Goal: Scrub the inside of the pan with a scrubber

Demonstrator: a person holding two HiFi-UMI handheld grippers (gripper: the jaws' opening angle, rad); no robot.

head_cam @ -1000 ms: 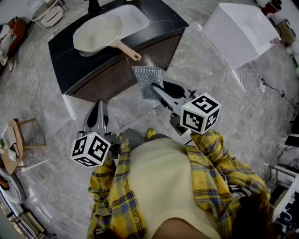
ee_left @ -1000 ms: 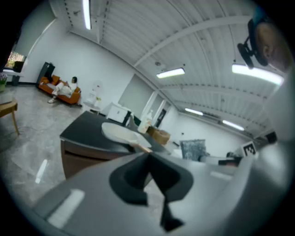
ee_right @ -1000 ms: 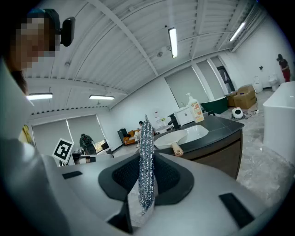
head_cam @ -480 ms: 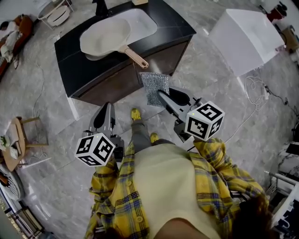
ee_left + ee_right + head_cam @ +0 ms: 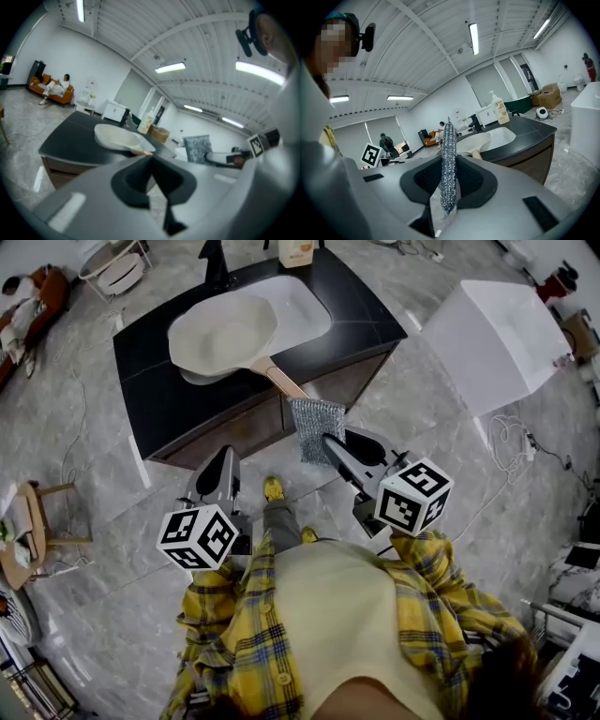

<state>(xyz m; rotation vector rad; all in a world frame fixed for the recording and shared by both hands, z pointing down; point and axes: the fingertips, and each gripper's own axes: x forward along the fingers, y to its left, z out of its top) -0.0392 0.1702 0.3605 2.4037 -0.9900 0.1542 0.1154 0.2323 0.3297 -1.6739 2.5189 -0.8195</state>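
A cream pan [image 5: 223, 334] with a tan handle [image 5: 278, 379] rests across the white sink [image 5: 298, 306] in a black counter [image 5: 159, 395]; it also shows in the left gripper view as the pan [image 5: 117, 137] and in the right gripper view as the pan [image 5: 474, 142]. My right gripper [image 5: 328, 441] is shut on a silvery mesh scrubber [image 5: 315, 427], held edge-on as the scrubber [image 5: 449, 164], just short of the counter's front edge near the handle tip. My left gripper [image 5: 219, 465] is shut and empty, in front of the counter; its jaws [image 5: 151, 161] meet with nothing between them.
A soap bottle [image 5: 295, 251] stands at the counter's back edge, a black tap [image 5: 214, 261] beside it. A white box-shaped unit [image 5: 497, 329] stands to the right with cables on the floor. A small wooden stool [image 5: 23, 540] is at the left. People are far off in the room.
Both grippers and the person have moved toward the counter; the scrubber now nearly reaches the pan handle's tip. A foot has stepped forward between the grippers.
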